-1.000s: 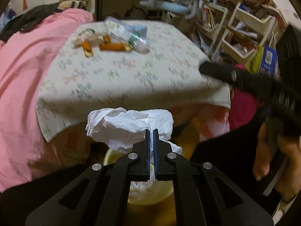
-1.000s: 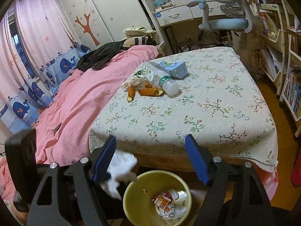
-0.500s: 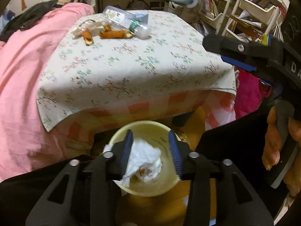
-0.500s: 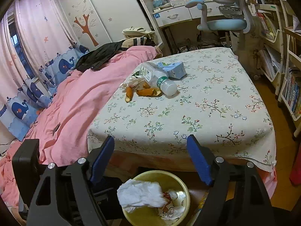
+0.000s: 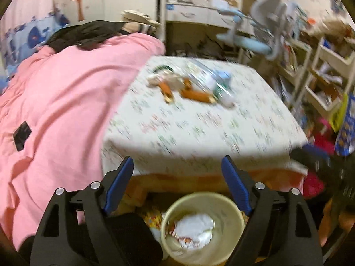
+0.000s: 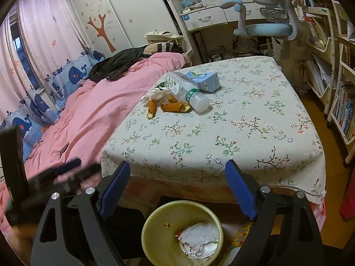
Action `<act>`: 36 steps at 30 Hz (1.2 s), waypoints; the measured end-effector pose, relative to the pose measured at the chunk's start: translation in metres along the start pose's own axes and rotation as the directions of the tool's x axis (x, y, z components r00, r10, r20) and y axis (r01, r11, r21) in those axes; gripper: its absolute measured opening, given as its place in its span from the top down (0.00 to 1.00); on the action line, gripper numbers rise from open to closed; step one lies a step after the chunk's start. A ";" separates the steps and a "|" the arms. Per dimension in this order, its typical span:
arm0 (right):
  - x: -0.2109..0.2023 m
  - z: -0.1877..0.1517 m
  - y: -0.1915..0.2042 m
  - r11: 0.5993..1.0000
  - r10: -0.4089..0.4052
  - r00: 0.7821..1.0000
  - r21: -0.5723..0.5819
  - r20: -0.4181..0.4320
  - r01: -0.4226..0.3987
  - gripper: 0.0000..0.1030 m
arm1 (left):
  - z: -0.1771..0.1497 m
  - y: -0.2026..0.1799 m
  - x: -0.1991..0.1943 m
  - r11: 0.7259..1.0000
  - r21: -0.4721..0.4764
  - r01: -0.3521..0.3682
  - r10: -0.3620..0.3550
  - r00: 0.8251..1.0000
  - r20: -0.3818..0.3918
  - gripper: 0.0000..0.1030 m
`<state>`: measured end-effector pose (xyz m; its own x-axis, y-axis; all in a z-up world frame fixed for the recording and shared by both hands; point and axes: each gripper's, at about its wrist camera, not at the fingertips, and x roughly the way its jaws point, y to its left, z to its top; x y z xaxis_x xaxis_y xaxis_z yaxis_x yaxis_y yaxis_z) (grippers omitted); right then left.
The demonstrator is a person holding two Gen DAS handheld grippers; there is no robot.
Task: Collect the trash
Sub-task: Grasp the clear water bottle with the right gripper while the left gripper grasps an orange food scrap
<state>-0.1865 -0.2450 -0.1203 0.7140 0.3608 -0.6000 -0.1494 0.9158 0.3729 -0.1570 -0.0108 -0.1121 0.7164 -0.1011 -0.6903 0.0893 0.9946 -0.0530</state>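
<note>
My left claw (image 5: pixel 177 184) is spread wide with nothing between its blue pads (image 5: pixel 119 184), hanging over the near edge of the bench (image 5: pixel 199 133). My right claw (image 6: pixel 177 188) is spread just as wide and also holds nothing. Both point across the bench toward twelve o'clock.

The bin (image 6: pixel 153 221), a pale yellow round tub, sits on the floor against the near side of the bench, at six o'clock in both views. Inside it lies a crumpled white tissue (image 6: pixel 199 232) on top of other paper scraps (image 6: pixel 195 249); in the left view the tissue (image 5: pixel 195 223) shows near the bin's middle, inside the rim (image 5: pixel 235 212).

Trash on the bench is bunched toward eleven o'clock from the right claw. A clear bottle (image 6: pixel 186 90) lies on its side, its white cap pointing toward me. A pale blue carton (image 6: pixel 206 79) lies just behind it, touching or nearly so. Orange peel (image 6: pixel 175 107) lies just in front of the bottle, with another curl (image 6: pixel 152 108) to its nine o'clock, and some pale wrappers (image 6: pixel 158 93) beyond them. The left view is blurred, so that pile shows only as smears of orange and white.

A pink blanket (image 6: pixel 93 115) covers the bed at nine o'clock. My left claw's body shows as a dark blur at eight o'clock in the right view.
</note>
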 end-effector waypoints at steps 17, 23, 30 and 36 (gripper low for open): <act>0.019 0.021 0.002 1.000 0.022 1.000 0.011 -0.016 -0.022 0.18 | 0.085 0.037 0.067 0.991 -0.123 -0.044 0.044 0.999 -0.006 0.24; 0.044 0.052 0.010 0.999 0.038 0.999 -0.021 -0.015 -0.038 0.18 | 0.098 0.039 0.095 0.990 -0.131 -0.047 0.042 0.998 -0.036 0.24; 0.094 0.092 0.003 0.999 0.045 0.997 0.004 -0.063 -0.045 0.18 | 0.117 0.038 0.133 0.991 -0.126 -0.043 0.032 0.996 -0.085 0.24; 0.147 0.114 -0.019 0.998 0.037 0.990 0.064 -0.135 -0.028 0.18 | 0.131 0.035 0.176 0.992 -0.120 -0.028 0.011 0.989 -0.145 0.24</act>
<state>-0.0005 -0.2292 -0.1348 0.6093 0.4146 -0.6759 -0.1256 0.8921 0.4341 0.0631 0.0029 -0.1410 0.6091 -0.0859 -0.7884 -0.0148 0.9927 -0.1196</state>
